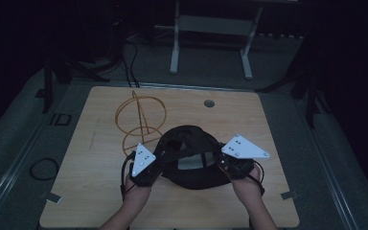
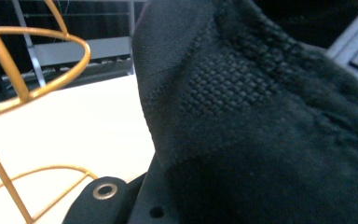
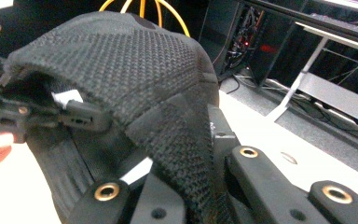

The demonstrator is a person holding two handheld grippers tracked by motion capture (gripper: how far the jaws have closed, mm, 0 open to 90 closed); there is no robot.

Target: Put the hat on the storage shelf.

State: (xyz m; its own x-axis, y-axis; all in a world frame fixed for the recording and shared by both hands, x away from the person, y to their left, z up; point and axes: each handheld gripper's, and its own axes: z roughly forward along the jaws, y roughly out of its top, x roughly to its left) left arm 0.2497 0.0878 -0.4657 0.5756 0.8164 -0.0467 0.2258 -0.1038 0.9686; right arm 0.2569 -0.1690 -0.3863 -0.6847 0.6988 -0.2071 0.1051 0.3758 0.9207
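Note:
A black knit cap [image 1: 189, 143] is held just above the wooden table [image 1: 100, 191], near its front middle, opening up. My left gripper [image 1: 157, 159] grips the cap's left rim; in the left gripper view the black fabric [image 2: 261, 116] drapes over the jaws. On the right rim, my right gripper [image 1: 220, 160] is shut on the cap's band [image 3: 182, 149], which runs down between its fingers [image 3: 256, 172]. Across the cap, the right gripper view takes in the left gripper [image 3: 51, 114]. A gold wire stand [image 1: 139, 117] is upright just behind and left of the cap.
A round cable hole [image 1: 209, 103] sits in the table's far middle. Beyond the table a white-legged frame [image 1: 211, 28] stands on the grey floor. Cables [image 1: 43, 167] lie on the floor at the left. The surroundings are dark.

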